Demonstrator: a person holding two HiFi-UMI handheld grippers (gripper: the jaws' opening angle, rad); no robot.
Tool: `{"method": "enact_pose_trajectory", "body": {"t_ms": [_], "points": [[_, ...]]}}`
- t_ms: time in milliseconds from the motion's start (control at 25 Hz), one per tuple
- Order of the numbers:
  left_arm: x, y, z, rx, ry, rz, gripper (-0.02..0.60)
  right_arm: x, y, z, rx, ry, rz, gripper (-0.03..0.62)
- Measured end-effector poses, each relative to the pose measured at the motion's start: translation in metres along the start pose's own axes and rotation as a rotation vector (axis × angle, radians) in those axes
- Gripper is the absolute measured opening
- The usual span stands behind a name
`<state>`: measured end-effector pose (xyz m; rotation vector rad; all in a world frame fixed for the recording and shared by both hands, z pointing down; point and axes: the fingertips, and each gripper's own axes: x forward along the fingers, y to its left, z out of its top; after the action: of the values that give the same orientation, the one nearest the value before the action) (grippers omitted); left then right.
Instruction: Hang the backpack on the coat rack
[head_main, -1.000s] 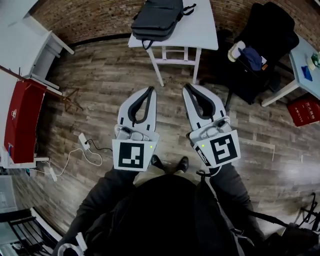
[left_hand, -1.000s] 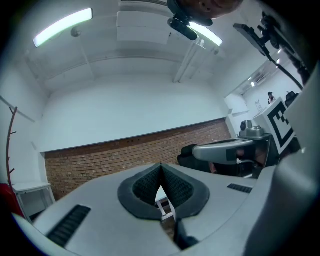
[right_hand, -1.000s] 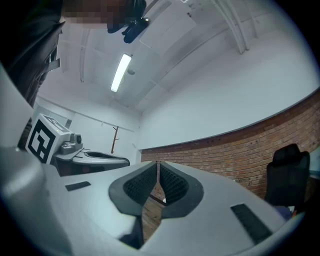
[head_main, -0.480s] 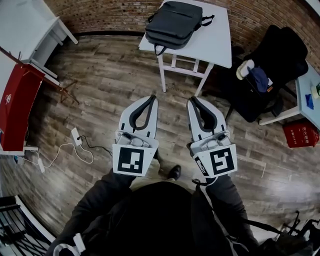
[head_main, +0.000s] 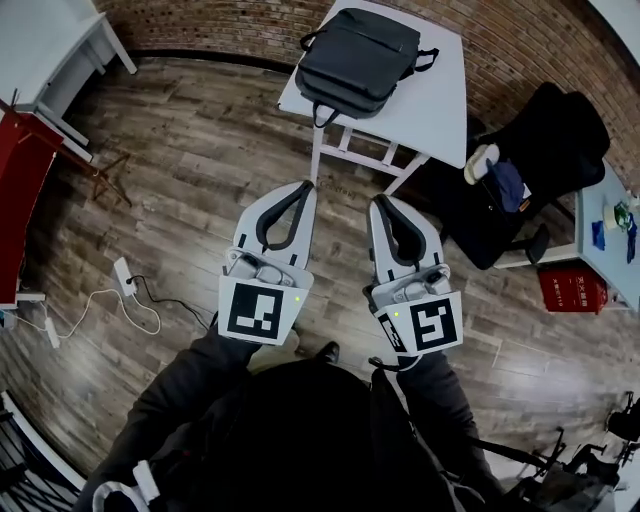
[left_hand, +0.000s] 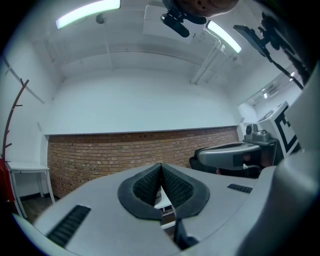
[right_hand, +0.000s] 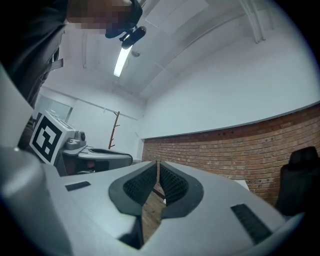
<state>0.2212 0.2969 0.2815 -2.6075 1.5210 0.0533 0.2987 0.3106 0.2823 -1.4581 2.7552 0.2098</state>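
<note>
The dark grey fabric backpack (head_main: 358, 58) lies flat on a small white table (head_main: 440, 100) beside the rough brick wall (head_main: 200, 25). Its soft, rounded-rectangle body overhangs the table's near edge, and a strap loop dangles there. Well short of it, over the wood-plank floor (head_main: 190, 150), the left gripper (head_main: 304, 184) and right gripper (head_main: 377, 198) are smooth grey shells with ribbed black pads, each with its jaws pressed together on nothing. The coat rack (left_hand: 12, 117), a thin reddish curved pole, is cut off at the left gripper view's edge.
</note>
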Motion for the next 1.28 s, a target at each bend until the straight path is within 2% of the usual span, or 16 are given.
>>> {"method": "enact_pose_trajectory", "body": {"t_ms": [200,520,760,1280], "points": [[0.015,0.039,-0.003,0.009,-0.006,-0.022,0.009,0.045,0.003,0.006,-0.009,-0.001,-0.009,0.011],[0.038,0.076,-0.020,-0.009,0.005,-0.053,0.009,0.092,0.002,0.003,-0.028,0.009,-0.023,0.011],[0.056,0.083,-0.025,-0.034,0.011,-0.051,0.009,0.104,-0.011,0.000,-0.037,-0.004,-0.035,0.011],[0.113,0.064,-0.039,0.003,0.069,-0.070,0.009,0.110,-0.072,-0.024,0.010,-0.002,-0.057,0.011]]}}
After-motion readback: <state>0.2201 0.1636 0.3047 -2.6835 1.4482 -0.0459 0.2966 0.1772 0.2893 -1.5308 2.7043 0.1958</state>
